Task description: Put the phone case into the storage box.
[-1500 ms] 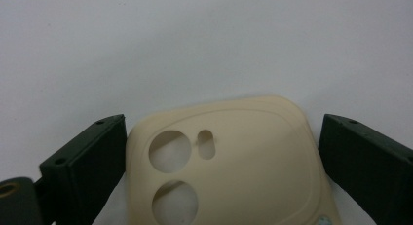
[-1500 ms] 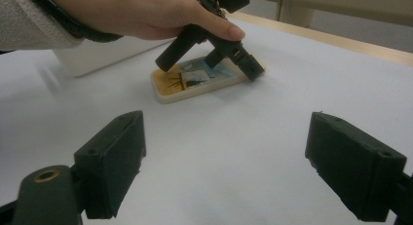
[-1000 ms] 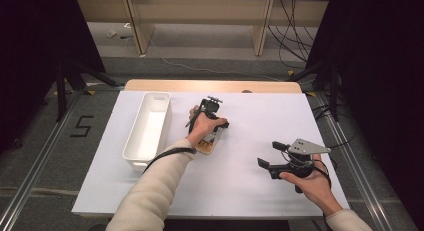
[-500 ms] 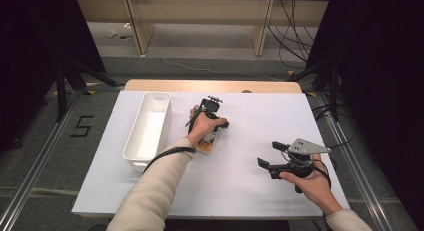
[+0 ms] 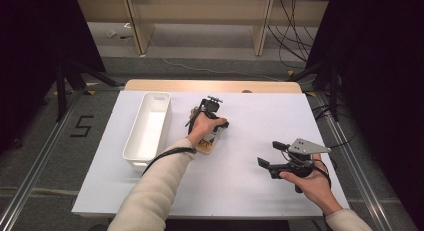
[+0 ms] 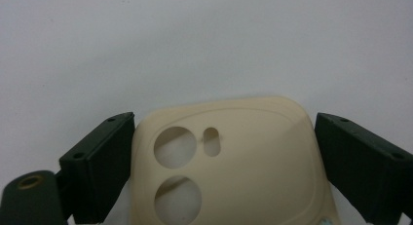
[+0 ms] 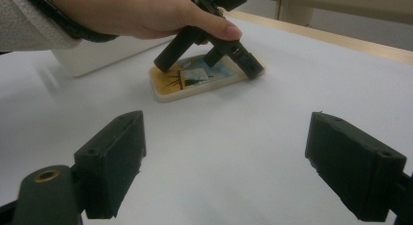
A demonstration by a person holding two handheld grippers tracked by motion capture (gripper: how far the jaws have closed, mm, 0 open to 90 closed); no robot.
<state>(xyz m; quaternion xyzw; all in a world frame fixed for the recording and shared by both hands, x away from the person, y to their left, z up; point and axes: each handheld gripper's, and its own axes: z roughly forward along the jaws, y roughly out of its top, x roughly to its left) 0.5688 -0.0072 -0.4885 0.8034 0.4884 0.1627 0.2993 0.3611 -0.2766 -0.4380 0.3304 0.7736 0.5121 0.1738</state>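
Observation:
A beige phone case point(image 5: 208, 144) lies flat on the white table top, its printed side up in the right gripper view point(image 7: 195, 79). In the left gripper view its plain back with camera cut-outs point(image 6: 243, 157) sits between my jaws. My left gripper point(image 5: 214, 135) points down over the case's far end and straddles it point(image 6: 224, 119); one jaw lies against an edge, the other stands a sliver off, so it is open. My right gripper point(image 5: 270, 154) rests at the right, open point(image 7: 226, 120), aimed at the case with nothing between its jaws. From there I see the left gripper point(image 7: 209, 69) over the case.
A long white bin point(image 5: 132, 146) stands just left of the case, lengthwise from front to back. The white board point(image 5: 260, 116) covers a wooden table whose far edge point(image 5: 210, 85) shows behind it. Dark stands and cables flank the table.

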